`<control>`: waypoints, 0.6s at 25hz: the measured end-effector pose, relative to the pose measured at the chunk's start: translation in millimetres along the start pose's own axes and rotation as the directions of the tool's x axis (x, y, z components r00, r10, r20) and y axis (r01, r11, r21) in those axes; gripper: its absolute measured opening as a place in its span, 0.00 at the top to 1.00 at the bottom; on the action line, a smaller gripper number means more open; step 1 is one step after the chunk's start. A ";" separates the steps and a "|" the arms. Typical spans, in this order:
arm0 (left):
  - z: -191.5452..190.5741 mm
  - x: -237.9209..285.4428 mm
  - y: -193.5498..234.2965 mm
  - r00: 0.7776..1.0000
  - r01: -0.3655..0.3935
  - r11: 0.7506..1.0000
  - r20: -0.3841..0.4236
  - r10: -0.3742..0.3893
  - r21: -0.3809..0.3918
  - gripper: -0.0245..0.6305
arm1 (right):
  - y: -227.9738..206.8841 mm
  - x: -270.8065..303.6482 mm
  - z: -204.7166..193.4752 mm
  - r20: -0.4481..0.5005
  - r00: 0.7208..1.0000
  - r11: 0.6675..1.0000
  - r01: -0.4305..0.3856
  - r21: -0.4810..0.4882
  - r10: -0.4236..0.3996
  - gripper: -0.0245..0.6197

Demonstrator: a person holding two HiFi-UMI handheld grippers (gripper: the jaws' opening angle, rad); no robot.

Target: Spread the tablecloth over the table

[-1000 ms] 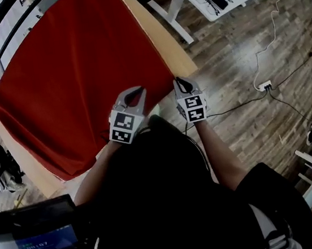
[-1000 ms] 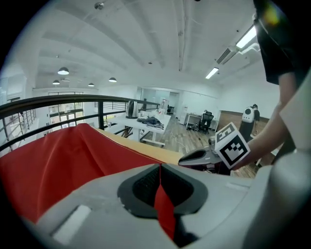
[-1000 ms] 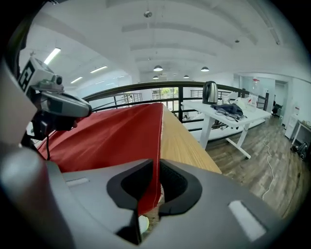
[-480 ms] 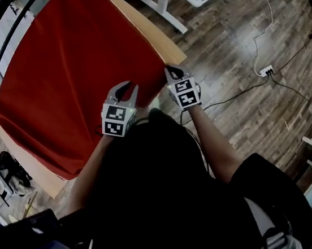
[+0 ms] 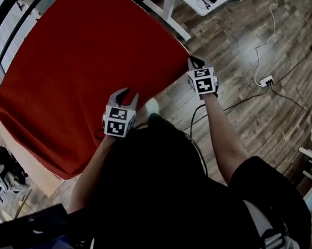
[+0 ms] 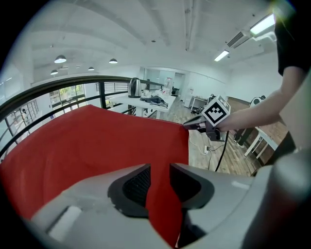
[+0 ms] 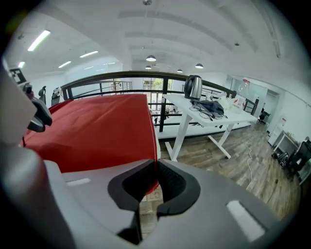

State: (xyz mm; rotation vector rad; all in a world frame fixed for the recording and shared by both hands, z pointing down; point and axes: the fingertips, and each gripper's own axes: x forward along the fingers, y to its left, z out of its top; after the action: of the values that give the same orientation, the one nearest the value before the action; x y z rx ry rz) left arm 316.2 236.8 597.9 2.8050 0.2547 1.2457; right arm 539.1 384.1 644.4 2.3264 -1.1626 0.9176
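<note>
My right gripper (image 5: 194, 60) pinched the red tablecloth (image 5: 79, 57) corner taut; my left gripper (image 5: 129, 95), jaws just opening around the hem, needed a low, gentle release.

The wooden table (image 5: 30, 172) stood on a plank floor (image 5: 238, 53). A red tablecloth (image 5: 79, 63) lay over most of the table, leaving a bare strip along the table's left edge.

red tablecloth (image 6: 87, 146) between just-opening left gripper (image 6: 159, 176) jaws
</note>
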 end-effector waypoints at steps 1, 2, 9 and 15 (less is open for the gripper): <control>-5.2 -0.5 2.4 1.000 -0.010 1.000 -0.010 0.010 -0.009 0.76 | 0.8 1.8 -1.2 -0.009 1.000 1.000 -0.002 0.000 0.002 0.90; -10.3 -2.0 5.5 1.000 -0.022 1.000 -0.015 0.022 -0.021 0.75 | 2.8 1.5 0.5 -0.007 1.000 1.000 -0.004 -0.005 0.004 0.81; -22.6 -64.4 48.8 0.966 -0.217 0.963 0.104 0.235 -0.159 0.95 | 109.7 -38.0 69.9 0.207 0.952 0.969 -0.195 -0.151 0.224 0.94; -76.9 -149.6 88.4 0.899 -0.357 0.877 0.138 0.416 -0.321 0.95 | 310.0 -71.6 101.2 0.204 0.784 0.787 -0.490 -0.375 0.586 0.95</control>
State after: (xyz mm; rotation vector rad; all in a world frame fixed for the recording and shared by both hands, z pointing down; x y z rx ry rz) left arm 171.6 122.7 551.0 2.7672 -0.4904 0.9365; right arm 294.9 183.6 536.2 1.9430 -2.0300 0.4795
